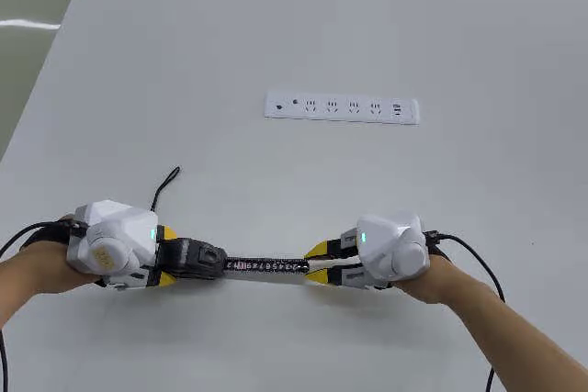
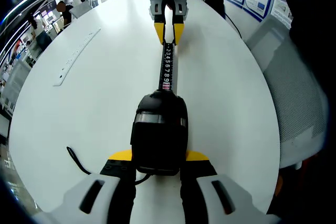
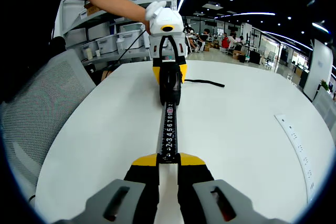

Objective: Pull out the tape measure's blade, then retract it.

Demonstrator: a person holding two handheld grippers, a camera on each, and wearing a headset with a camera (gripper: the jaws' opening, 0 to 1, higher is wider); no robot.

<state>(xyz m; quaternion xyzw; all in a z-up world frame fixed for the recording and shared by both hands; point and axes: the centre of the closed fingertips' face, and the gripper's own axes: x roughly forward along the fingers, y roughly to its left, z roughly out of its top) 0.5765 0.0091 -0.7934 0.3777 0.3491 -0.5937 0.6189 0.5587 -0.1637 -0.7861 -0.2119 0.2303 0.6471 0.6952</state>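
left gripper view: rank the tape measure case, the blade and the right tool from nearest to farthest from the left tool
1. tape measure case, bottom centre, clamped in the left tool.
2. blade, running up the middle from the case.
3. right tool, top centre, gripping the blade's far end.

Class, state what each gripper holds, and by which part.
The left gripper grips the tape measure by its black case; the right gripper pinches the blade at its free end.
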